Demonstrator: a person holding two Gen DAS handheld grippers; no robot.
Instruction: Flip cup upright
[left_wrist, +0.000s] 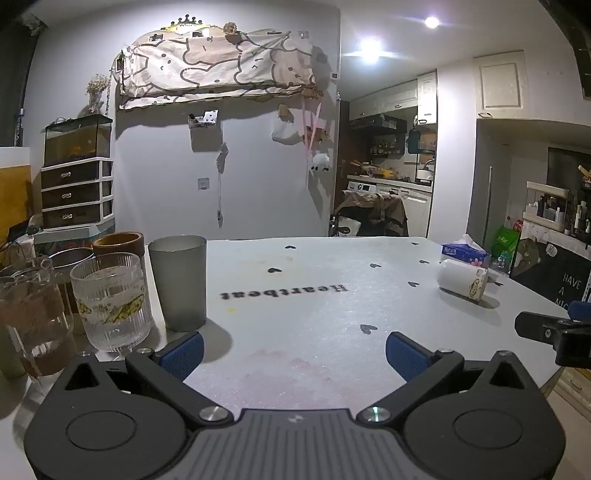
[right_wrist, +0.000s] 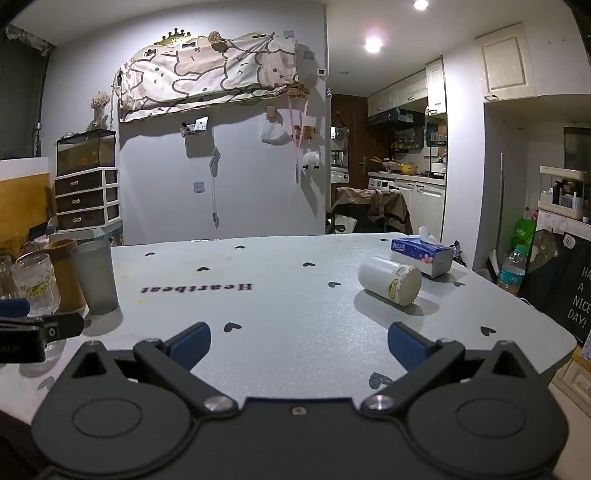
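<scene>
A pale grey-lilac painted wall (right_wrist: 251, 177) fills the back, with a cartoon-printed cream fabric bundle (right_wrist: 207, 77) hung high on it under a gold crown ornament (right_wrist: 176, 37). At left, a glass fish tank (right_wrist: 86, 151) sits on a white three-drawer chest with dark fronts (right_wrist: 88, 201). Round recessed ceiling lights (right_wrist: 373, 44) glow above. To the right, a doorway opens on a kitchen with cream wall cabinets (right_wrist: 402, 92) and a brown cloth-draped chair (right_wrist: 373, 206).

Table (right_wrist: 295, 332): middle bare, open passage. Left edge: frosted tumbler (right_wrist: 95, 277), ribbed glass (right_wrist: 36, 282), wooden cup (right_wrist: 64, 273) crowded together. Far right corner: tissue box (right_wrist: 423, 255) just behind the lying white cup (right_wrist: 388, 280).
</scene>
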